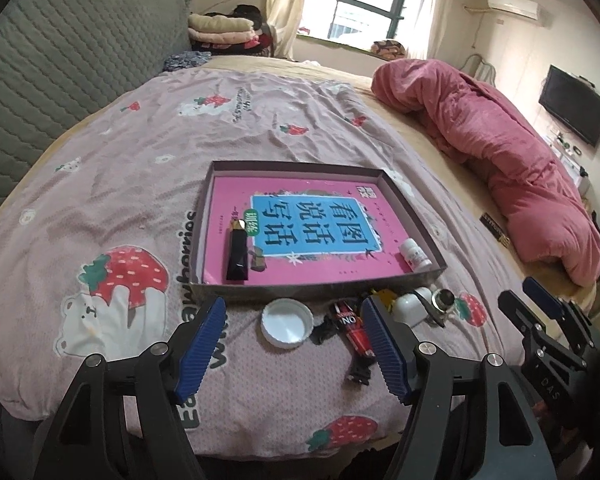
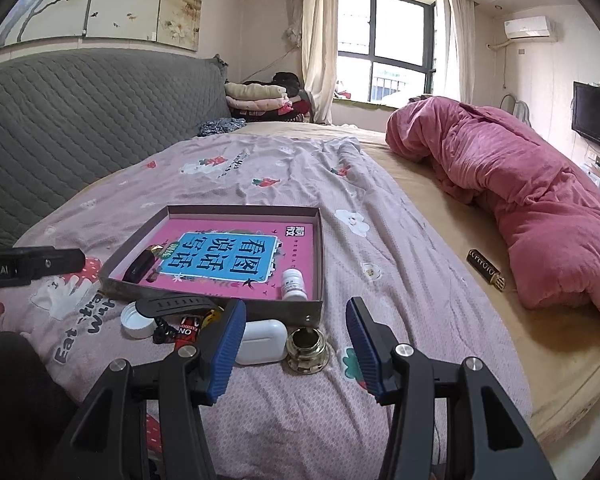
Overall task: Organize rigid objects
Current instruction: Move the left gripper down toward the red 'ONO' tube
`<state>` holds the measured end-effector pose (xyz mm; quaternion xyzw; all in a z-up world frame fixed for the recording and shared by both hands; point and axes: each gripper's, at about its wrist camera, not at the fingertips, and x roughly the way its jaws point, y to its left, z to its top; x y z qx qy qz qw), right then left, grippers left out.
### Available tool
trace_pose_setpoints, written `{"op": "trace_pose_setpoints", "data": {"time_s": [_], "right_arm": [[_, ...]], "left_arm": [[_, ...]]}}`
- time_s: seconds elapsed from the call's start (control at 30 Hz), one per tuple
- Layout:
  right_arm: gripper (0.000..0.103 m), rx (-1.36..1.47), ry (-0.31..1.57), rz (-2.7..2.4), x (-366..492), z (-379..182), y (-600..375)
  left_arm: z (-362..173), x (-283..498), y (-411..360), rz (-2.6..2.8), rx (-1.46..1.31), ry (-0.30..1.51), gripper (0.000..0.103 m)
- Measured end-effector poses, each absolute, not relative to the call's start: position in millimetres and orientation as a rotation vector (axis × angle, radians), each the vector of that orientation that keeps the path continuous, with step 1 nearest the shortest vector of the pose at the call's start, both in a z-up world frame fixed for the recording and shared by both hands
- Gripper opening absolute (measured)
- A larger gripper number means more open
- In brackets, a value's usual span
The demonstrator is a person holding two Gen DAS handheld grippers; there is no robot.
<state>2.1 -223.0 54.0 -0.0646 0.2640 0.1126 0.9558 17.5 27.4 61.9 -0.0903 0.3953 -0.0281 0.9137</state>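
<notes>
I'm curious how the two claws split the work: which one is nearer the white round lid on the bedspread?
The left. The left gripper stands open with the white lid right between its fingertips. The right gripper hovers off to the side, over the brass jar.

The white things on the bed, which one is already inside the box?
The small white bottle, in the box's near right corner; the white cap and earbud case lie outside.

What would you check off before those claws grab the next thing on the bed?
1. Left claw open, nothing in it: ok.
2. Right claw open, nothing in it: ok.
3. White cap lies between the left claw's fingers: ok.
4. Box has free room: ok.
5. Earbud case and gold jar unblocked before the right claw: ok.
6. Red tube free of the black strap: cannot tell.
</notes>
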Motion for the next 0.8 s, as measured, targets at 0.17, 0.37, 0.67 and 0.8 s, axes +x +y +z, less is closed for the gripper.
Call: {"op": "trace_pose_setpoints", "data": {"time_s": [0.17,0.37,0.67,0.8], "right_arm": [[0.052,-0.13,0.549,0.238,1.7,52.7,-222.1],[0.052,-0.135,0.564,0.245,2.2,50.7,-220.0],[0.052,-0.131,0.588,0.241,5.6,44.7,-221.6],[0.052,-0.139,0.597,0.236,7.9,41.0,-223.0]], "left_arm": [[58.9,14.3,18.3,-0.071,-0.159,0.826,0.073],[50.5,15.0,11.2,-0.078,-0.159,0.862,0.073],[39.8,12.6,-3.7,-0.101,-0.124,0.897,0.073],[35.2,12.5,-13.2,-0.118,-0.11,0.916,0.073]]}}
